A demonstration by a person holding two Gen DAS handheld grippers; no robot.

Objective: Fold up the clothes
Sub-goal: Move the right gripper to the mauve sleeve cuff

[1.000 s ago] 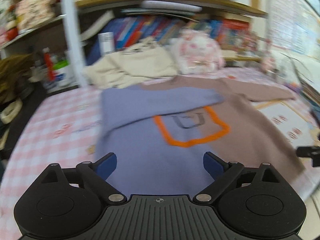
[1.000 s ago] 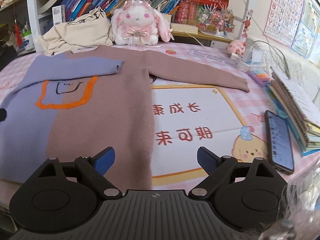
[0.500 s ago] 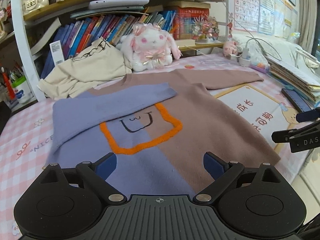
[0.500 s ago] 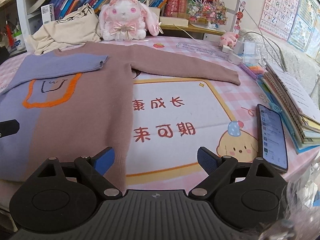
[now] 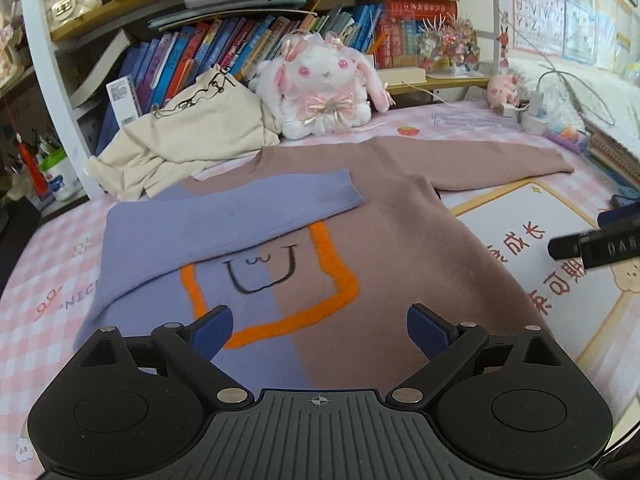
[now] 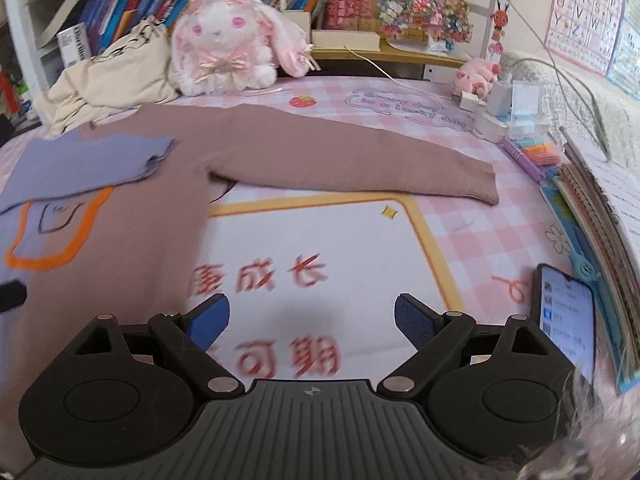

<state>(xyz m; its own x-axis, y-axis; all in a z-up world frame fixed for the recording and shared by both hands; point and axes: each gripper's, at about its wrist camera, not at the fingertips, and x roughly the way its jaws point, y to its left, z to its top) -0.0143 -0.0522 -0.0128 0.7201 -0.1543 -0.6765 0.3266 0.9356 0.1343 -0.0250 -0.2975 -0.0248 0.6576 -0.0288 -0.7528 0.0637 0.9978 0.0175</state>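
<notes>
A two-tone sweater (image 5: 392, 248), lilac on the left and dusty pink on the right with an orange outlined square, lies flat on the pink checked table. Its lilac sleeve (image 5: 224, 216) is folded across the chest. The pink sleeve (image 6: 360, 160) stretches out to the right, cuff near the books. My left gripper (image 5: 320, 326) hovers open above the sweater's lower hem, nothing between its blue pads. My right gripper (image 6: 312, 320) is open over the white printed mat (image 6: 320, 248), to the right of the sweater body; its tip (image 5: 592, 246) shows at the left wrist view's right edge.
A cream garment (image 5: 180, 144) is heaped at the back left beside a white plush rabbit (image 5: 324, 88). Bookshelves stand behind. A phone (image 6: 566, 316), stacked notebooks (image 6: 600, 200) and a charger block (image 6: 500, 116) line the right side of the table.
Both grippers have shifted to the right across the table. The right one now looks at the mat and pink sleeve, not the sweater body. Both stayed open; the sweater lies unchanged.
</notes>
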